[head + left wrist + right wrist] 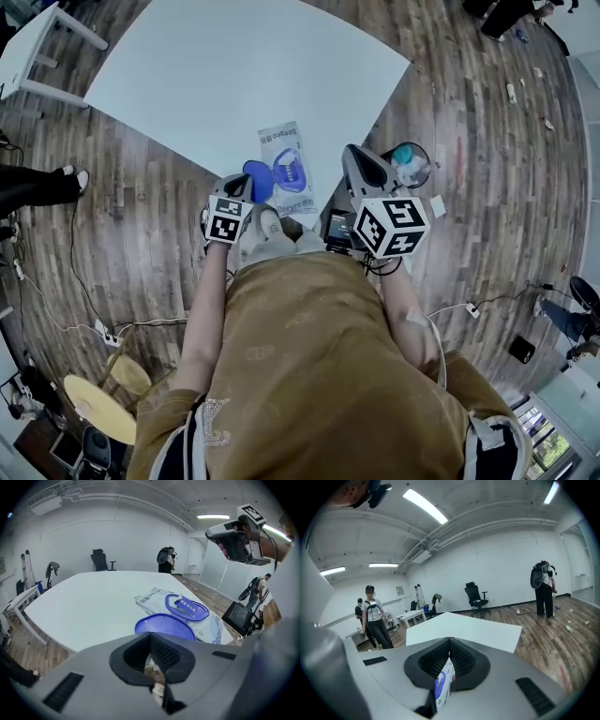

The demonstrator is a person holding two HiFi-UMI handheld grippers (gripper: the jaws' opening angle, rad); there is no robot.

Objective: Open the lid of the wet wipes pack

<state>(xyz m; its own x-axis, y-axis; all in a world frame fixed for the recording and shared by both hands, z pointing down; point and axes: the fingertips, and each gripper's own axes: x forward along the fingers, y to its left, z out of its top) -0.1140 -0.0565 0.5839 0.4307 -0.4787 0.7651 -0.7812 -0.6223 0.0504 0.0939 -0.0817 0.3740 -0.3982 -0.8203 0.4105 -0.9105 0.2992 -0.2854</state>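
Presently: wet wipes pack point(281, 141) is lying lid-open on the worktop point(234, 66).
The blue lid point(257, 180) is hanging open at the pack's 9 o'clock edge, just beside the left hand-held gripper point(150, 639), whose jaws are sitting together on nothing. The right hand-held gripper point(449, 644) is hovering raised at the pack's 3 o'clock, pinching a thin white-and-blue strip point(443, 684); what the strip is cannot be told.

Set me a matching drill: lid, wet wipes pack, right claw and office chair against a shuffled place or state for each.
1 lid
2 wet wipes pack
3 right claw
4 office chair

A black, beyond the table
B held up in the air
C blue, swung open
D white, flat on the table

Pairs: 1-C, 2-D, 3-B, 4-A
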